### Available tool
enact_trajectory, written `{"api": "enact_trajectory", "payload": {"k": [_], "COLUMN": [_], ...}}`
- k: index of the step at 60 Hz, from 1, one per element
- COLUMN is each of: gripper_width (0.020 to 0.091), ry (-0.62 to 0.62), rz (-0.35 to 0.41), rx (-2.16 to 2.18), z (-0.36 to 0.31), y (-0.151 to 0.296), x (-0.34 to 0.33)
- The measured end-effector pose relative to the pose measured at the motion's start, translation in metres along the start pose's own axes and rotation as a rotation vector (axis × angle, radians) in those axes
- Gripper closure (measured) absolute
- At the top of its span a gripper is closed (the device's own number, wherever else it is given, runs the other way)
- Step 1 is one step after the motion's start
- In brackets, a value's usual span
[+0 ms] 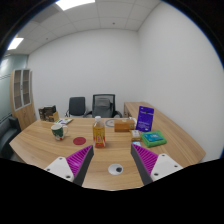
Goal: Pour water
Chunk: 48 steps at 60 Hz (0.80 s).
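A: Entry, gripper view. Jaws state?

B: The gripper is released: jaws spread wide, nothing between them but bare bench. Left pad and right pad both magenta, both clear of any object. The gripper sits above the bench, near its closest edge.

A: Landmark for positions?

B: The amber bottle, upright near the middle of the wooden bench, beyond the jaws and slightly left of their centre line. Contents cannot be read.

A: Task items relative to it?

B: A cup with a dark patterned wall stands well left of the bottle, apart from it. A small dark round thing lies just in front of the bottle, toward the jaws; cannot tell what it is. A small black-and-white disc lies on the bench nearer still, between the jaws.

A: Other things?

B: Right of the bottle, a cardboard box. Further right, a purple upright box, and in front of that a green flat item. Behind the bottle, two office chairs at the far side of the bench. Far left of it, a cabinet against the wall.
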<state>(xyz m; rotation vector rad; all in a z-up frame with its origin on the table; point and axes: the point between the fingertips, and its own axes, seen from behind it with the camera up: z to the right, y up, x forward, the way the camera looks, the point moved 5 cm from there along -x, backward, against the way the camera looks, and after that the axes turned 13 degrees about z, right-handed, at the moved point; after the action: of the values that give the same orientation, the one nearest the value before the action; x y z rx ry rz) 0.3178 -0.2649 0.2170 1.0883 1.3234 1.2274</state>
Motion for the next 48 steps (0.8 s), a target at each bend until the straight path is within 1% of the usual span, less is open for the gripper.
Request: {"api": "enact_trajectory", "payload": {"k": [11,16,20,24,31,36,37,38,39,40,42,45,48], "gripper_width": [0.0281,0.0282,0.0284,0.0284,0.0277,0.0283,0.0297,0.0337,0.0406,0.0527,0.0529,0.0553,0.0552], "ry": [0.061,0.070,0.082,0.084,0.086,0.078,0.075,0.071,0.066,0.068,0.048,0.039,0.026], "rz": [0.035,0.040,0.030,0.051,0.054,0.084,0.088,0.089,0.083,0.075,0.092,0.108,0.114], "rx": [0.018,0.047,0.047,0.045,0.070,0.056,0.048,0.039,0.029,0.025,0.022,0.018,0.019], "z": [-0.041,-0.052,-0.060,-0.064,-0.074,-0.077,-0.076,-0.075,-0.075,-0.076,-0.073,-0.067,-0.068], "y": [-0.054,-0.077,-0.092,-0.096,-0.104,-0.104,-0.104,-0.106,-0.108,-0.110,-0.108,-0.108,-0.108], "x": [0.137,0.198,0.238,0.267,0.301,0.317,0.320,0.322,0.324,0.326,0.327,0.327,0.326]}}
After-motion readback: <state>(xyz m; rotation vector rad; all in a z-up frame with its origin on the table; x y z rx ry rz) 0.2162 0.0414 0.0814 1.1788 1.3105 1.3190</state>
